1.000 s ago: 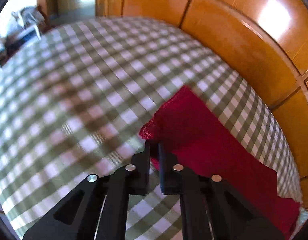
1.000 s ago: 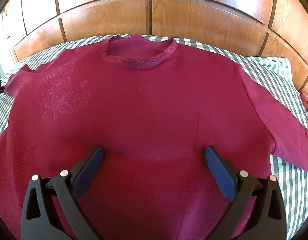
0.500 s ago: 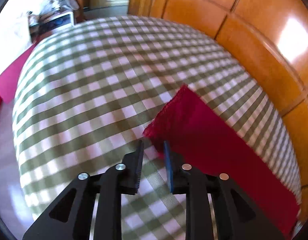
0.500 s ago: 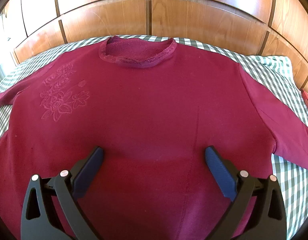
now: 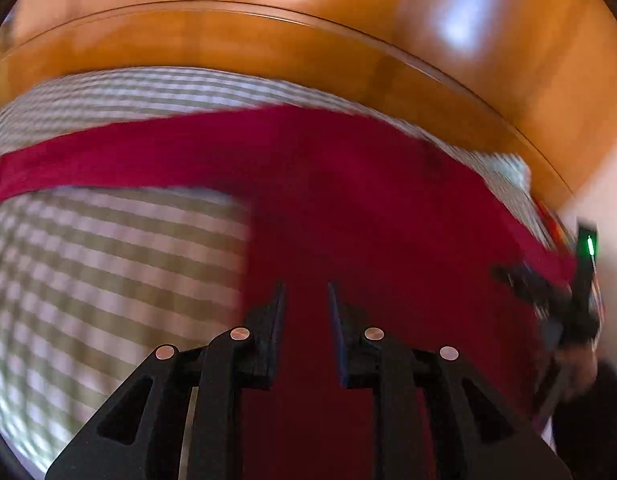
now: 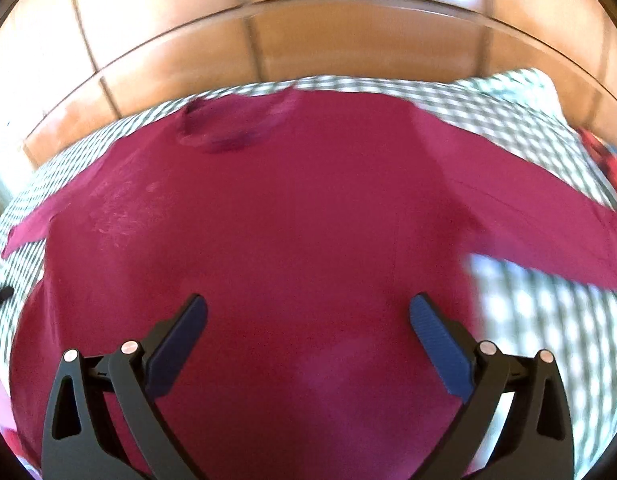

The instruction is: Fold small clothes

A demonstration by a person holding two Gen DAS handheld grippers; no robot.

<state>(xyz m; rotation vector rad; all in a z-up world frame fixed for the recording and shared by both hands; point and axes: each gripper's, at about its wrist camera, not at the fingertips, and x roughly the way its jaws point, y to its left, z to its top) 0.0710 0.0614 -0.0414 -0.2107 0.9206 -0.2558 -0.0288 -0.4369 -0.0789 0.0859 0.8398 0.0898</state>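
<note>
Your left gripper point(image 5: 306, 296) has its two black fingers set a narrow gap apart, with nothing pinched between them; its jaws have just been opening, and the pads press on nothing. It hangs tilted downward over the body of a dark red sweater point(image 5: 348, 208), near the garment's left side edge, though the picture is too blurred to say whether the tips touch the cloth. One sleeve point(image 5: 108, 160) stretches away to the left across a green and white checked bedspread point(image 5: 108, 260). At the right border of this view you can make out your right gripper point(image 5: 564, 300) as a dark smear with a small green light.

Your right gripper point(image 6: 308, 312) stands spread wide, its blue-padded fingers point(image 6: 440, 344) far apart and empty, poised above the lower middle of the sweater point(image 6: 268, 220). The sweater lies flat and front-up on the bedspread point(image 6: 548, 300), neckline point(image 6: 232, 128) pointing away from you toward glossy wooden panelling point(image 6: 308, 40). Its other sleeve point(image 6: 548, 220) reaches out to the right. A faint embossed pattern point(image 6: 120, 216) shows on the chest at the left.
</note>
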